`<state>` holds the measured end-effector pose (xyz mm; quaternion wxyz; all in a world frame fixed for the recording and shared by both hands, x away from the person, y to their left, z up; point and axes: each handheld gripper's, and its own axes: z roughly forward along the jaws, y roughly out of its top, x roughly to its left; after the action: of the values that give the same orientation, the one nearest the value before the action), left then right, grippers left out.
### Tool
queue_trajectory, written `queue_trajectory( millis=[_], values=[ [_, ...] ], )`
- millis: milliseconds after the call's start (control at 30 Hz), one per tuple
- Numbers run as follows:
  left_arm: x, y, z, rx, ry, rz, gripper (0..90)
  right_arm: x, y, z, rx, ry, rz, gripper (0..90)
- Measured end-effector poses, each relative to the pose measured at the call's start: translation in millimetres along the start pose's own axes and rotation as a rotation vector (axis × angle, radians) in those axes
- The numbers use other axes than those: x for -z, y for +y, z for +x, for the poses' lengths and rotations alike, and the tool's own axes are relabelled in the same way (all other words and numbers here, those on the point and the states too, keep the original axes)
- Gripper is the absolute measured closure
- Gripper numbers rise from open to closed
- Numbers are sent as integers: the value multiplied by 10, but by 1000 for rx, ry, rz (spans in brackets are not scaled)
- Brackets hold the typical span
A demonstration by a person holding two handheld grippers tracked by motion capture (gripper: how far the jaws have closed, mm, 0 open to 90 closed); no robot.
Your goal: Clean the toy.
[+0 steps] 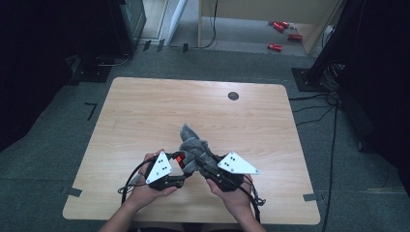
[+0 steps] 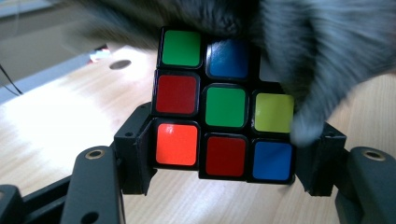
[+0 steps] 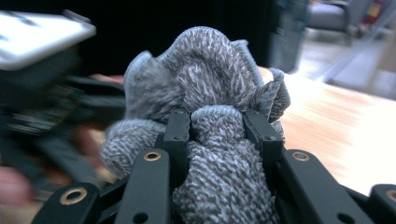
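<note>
Left tool: clamped tight on a puzzle cube, one black jaw on each side of its bottom row, gripping it clear above the surface.
Cube face in the left gripper view: green and blue squares on top, red, green and yellow across the middle, orange, red and blue along the bottom; the top right square is covered by cloth.
Right tool: squeezing a bunched grey cloth, a thick roll of it pinched between the two jaws and more of it ruffling up above them.
Cloth meets cube: in the left gripper view the grey cloth drapes over the cube's top edge and right side, touching it, blurred.
From the high view: both hands sit close together near the front edge of the surface, left tool and right tool pointing in at each other, with the cloth heaped between them and a sliver of the cube peeking out red beside it.
Elsewhere on the surface: a small dark round disc near the far edge, well apart from the action.
On the floor beyond: a few red objects, too small to make out.
</note>
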<state>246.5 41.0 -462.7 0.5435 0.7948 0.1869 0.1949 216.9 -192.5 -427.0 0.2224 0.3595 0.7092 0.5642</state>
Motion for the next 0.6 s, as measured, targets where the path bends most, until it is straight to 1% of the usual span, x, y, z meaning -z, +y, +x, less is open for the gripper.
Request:
queue_trajectory(
  millis=[67, 100, 133, 167, 200, 267, 333, 367, 400, 433, 467, 500, 533, 600],
  values=[
    [16, 8, 24, 12, -2, -11, 343, -8, -53, -108, -11, -54, 29, 665],
    [18, 11, 33, 15, -1, -13, 343, -5, -76, -160, -32, -73, 45, 665],
    [14, 12, 40, 18, 0, -12, 344, 6, -90, -203, -48, -86, 53, 665],
    [5, 9, 44, 19, 1, -5, 344, 22, -89, -228, -59, -91, 49, 665],
    [-10, 0, 41, 13, 6, 8, 344, 44, -72, -230, -61, -86, 37, 665],
    [-46, -23, 24, 4, 7, 36, 343, 83, -9, -168, -45, -65, 5, 665],
    [-72, -31, -4, 4, -7, 41, 343, 102, 49, -59, -6, -19, -30, 663],
    [-72, -24, -20, 1, -11, 38, 344, 102, 68, 1, 14, 6, -41, 662],
    [-63, -11, -33, 0, -13, 28, 344, 91, 76, 50, 41, 18, -43, 662],
    [-37, 16, -36, 7, -18, 5, 344, 73, 72, 82, 55, 15, -31, 661],
    [-37, 16, -36, 7, -18, 5, 343, 73, 72, 82, 55, 15, -31, 661],
    [-28, 27, -35, -2, -5, 10, 343, 36, 16, 37, 21, 14, -32, 660],
    [-9, 28, -16, 0, -5, 6, 343, 29, 2, 6, 6, 0, -18, 660],
    [8, 27, 18, 15, 0, -4, 343, 21, -35, -63, 7, -51, 16, 661]
  ],
)
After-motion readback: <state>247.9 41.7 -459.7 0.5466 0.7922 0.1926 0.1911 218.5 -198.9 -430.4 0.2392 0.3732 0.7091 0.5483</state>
